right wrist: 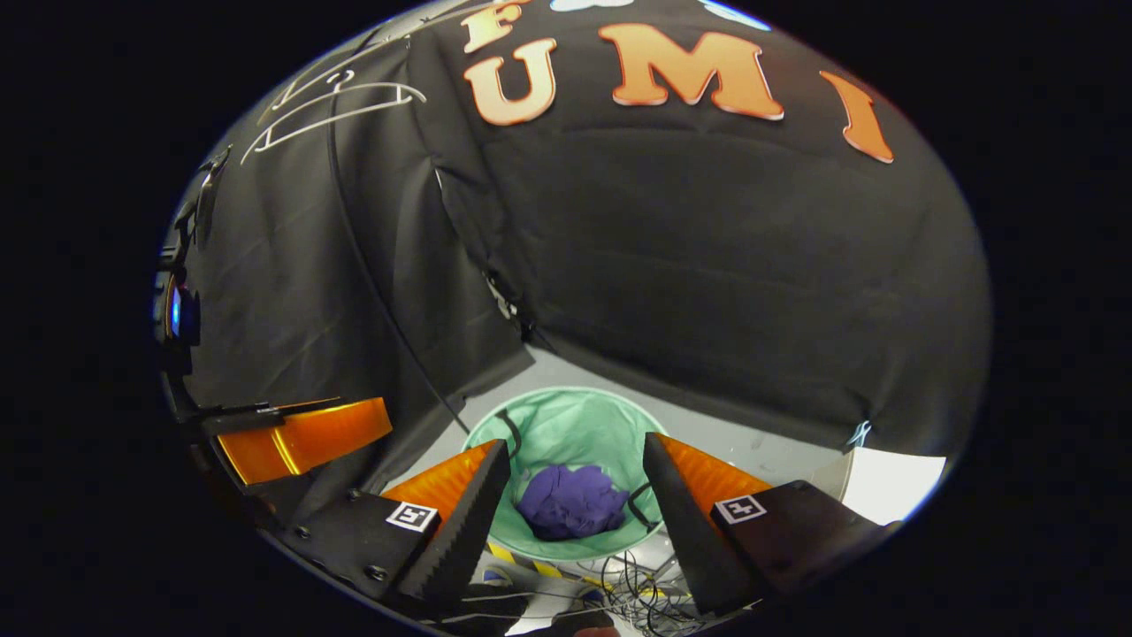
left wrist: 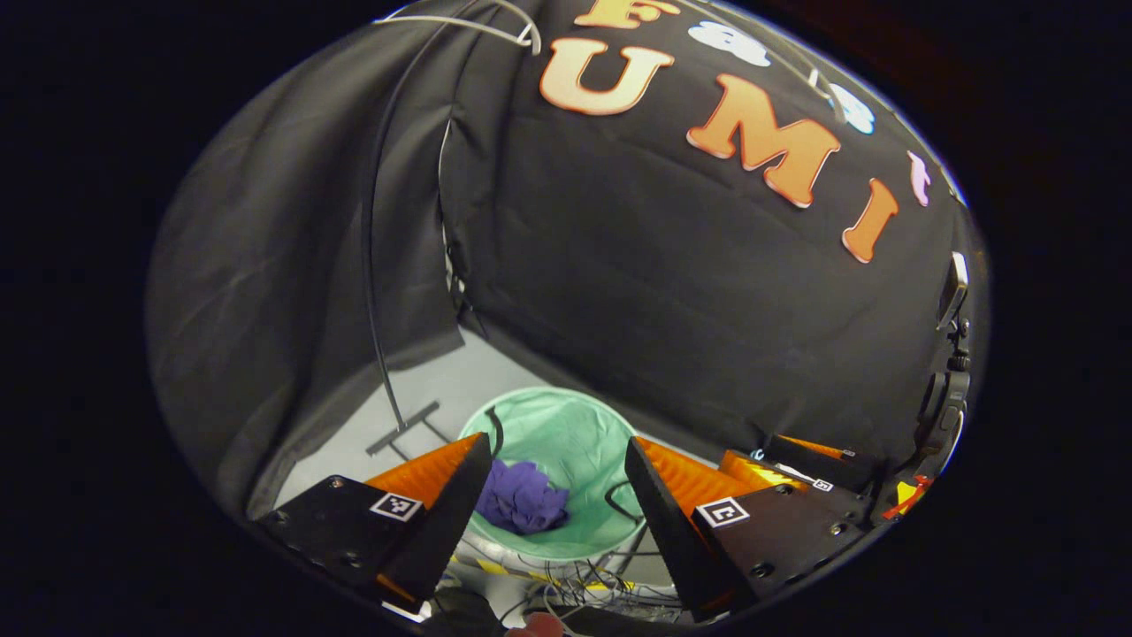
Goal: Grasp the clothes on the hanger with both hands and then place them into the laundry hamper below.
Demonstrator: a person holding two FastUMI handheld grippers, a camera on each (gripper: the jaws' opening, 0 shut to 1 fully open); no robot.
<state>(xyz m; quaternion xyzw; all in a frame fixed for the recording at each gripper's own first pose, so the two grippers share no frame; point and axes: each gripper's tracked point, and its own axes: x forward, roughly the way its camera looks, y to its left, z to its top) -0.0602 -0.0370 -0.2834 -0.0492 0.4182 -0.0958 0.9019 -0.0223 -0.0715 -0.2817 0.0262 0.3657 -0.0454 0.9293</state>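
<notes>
My left hand-held gripper (left wrist: 559,495) and right hand-held gripper (right wrist: 577,495) both hang released, low in frame. The purple clothes (right wrist: 572,502) lie crumpled inside the green laundry hamper (right wrist: 566,425) at lower centre; they look soft and light, so I'd pinch a bunched fold

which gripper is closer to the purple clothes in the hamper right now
Too close to call. The left gripper and right gripper both hang open above the purple clothes in the green hamper, touching nothing.
</notes>
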